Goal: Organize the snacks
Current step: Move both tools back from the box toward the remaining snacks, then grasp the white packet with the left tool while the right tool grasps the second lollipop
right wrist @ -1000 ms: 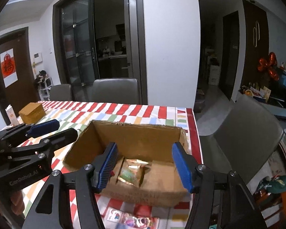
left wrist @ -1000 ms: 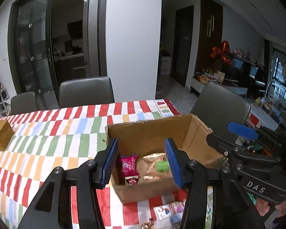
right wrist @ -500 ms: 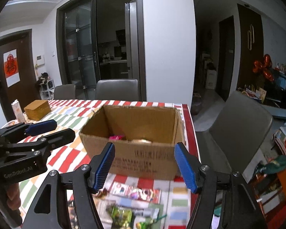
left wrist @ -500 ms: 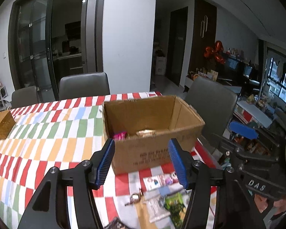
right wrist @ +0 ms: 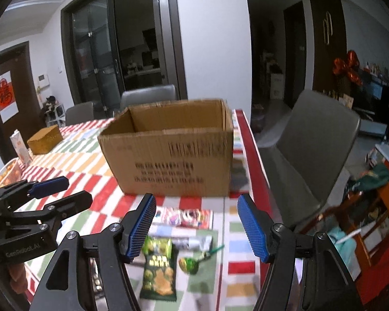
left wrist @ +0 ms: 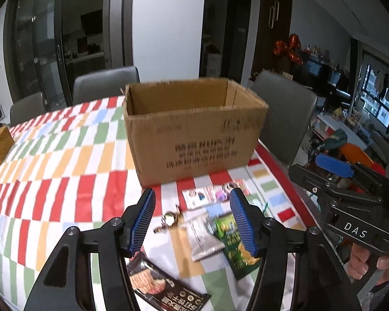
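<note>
Both the left gripper (left wrist: pixel 192 223) and right gripper (right wrist: pixel 197 228) hover with jaws wide apart, empty.

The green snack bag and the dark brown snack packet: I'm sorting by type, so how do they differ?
The green snack bag is green with pale round pieces pictured; the dark brown snack packet is near black with a reddish-brown picture. The green one lies near the left gripper's right finger, the brown one nearer the camera under its left finger. Both lie flat on the checked tablecloth, outside the cardboard box.
</note>
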`<state>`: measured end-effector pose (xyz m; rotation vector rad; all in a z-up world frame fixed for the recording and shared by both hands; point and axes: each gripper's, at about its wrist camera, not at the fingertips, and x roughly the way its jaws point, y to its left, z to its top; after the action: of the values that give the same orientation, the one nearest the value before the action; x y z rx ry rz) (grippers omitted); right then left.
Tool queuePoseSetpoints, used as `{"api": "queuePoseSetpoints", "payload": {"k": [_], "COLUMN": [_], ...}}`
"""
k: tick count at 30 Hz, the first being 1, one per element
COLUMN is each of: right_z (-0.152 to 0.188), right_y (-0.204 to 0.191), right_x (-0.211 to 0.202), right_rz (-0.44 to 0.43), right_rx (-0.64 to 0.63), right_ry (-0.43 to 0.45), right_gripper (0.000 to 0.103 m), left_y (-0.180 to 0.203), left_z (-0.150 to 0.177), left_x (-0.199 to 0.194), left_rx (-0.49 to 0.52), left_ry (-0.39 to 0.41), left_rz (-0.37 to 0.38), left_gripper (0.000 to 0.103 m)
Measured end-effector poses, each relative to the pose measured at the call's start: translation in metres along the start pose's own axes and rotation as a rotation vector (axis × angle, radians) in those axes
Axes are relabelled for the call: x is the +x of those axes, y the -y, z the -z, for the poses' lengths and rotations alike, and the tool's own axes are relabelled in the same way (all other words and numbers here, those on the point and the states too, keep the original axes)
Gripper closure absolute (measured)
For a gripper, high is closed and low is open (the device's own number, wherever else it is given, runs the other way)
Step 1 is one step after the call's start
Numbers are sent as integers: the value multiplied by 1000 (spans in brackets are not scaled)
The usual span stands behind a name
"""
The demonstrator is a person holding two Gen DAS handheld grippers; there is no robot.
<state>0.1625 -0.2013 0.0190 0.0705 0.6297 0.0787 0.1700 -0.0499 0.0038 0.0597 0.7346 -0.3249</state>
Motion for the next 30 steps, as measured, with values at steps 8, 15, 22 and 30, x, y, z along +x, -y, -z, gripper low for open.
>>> {"api": "queuePoseSetpoints", "payload": {"k": [8, 15, 22, 30], "right_z": [36, 59, 71, 77], "right_y": [3, 3, 1, 5], "right_x": [16, 31, 47, 63], "right_rz": [4, 5, -8, -23], "right_rx": [13, 17, 20, 60], "right_ry": [-96, -165, -219, -260], "right_gripper": [37, 37, 37, 38], "left_y": [1, -4, -9, -10], "left_z": [28, 48, 55, 50], "left_x": [24, 52, 76, 92], "left_rx": [-5, -26, -48, -68], "left_ry": [-78, -160, -214, -237], "left_rz": [2, 18, 28, 46], "left_gripper": [44, 44, 45, 46]}}
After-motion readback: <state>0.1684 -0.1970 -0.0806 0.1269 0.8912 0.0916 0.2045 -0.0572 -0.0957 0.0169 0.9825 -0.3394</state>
